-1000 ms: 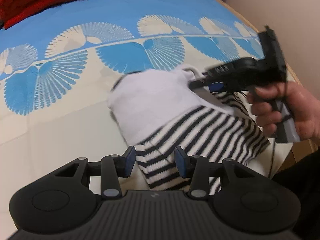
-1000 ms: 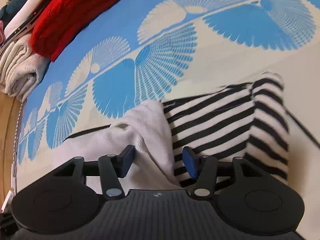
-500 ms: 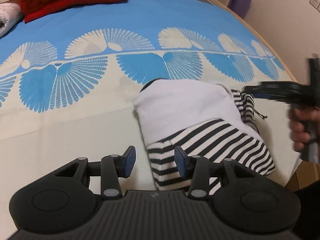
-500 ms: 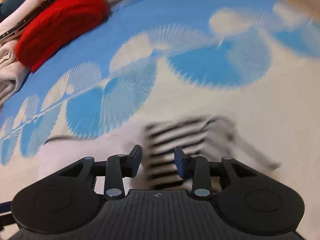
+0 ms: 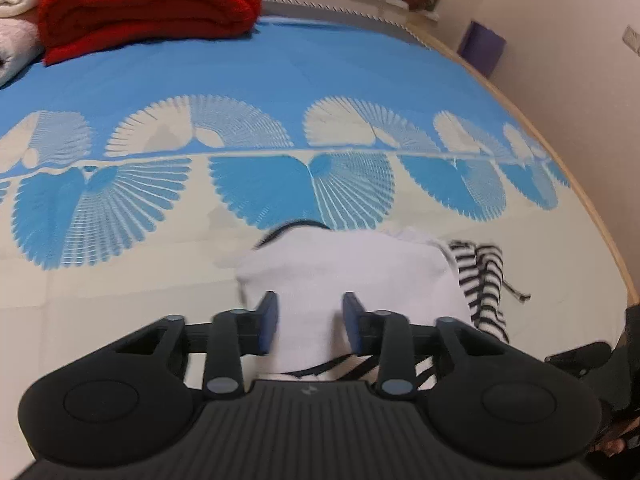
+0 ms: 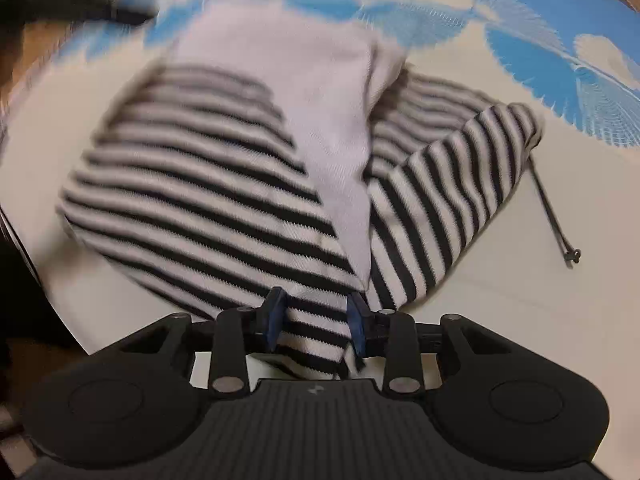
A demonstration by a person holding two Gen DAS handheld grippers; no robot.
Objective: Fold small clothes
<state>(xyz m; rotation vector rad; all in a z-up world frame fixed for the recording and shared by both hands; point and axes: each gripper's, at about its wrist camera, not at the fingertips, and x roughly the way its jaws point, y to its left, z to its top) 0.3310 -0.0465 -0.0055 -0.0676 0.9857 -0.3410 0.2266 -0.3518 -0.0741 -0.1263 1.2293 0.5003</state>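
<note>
Striped garment (image 6: pixel 208 200) bunched on the bedspread (image 5: pixel 320 60), near its edge.
Your left gripper (image 5: pixel 310 322) and right gripper (image 6: pixel 316 322) both stand spread, gripping nothing, cloth between the fingers. Soft, light, floppy knit: pinch doubled hem corners, not the loose drawstring (image 6: pixel 554 216).

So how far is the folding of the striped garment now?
Partly done: the striped garment lies bundled on the bed cover, its white part folded over the stripes. In hand: the right hand-held gripper has stripes between its open fingers; the left hand-held gripper is open too. Left: flattening, tucking the drawstring.
</note>
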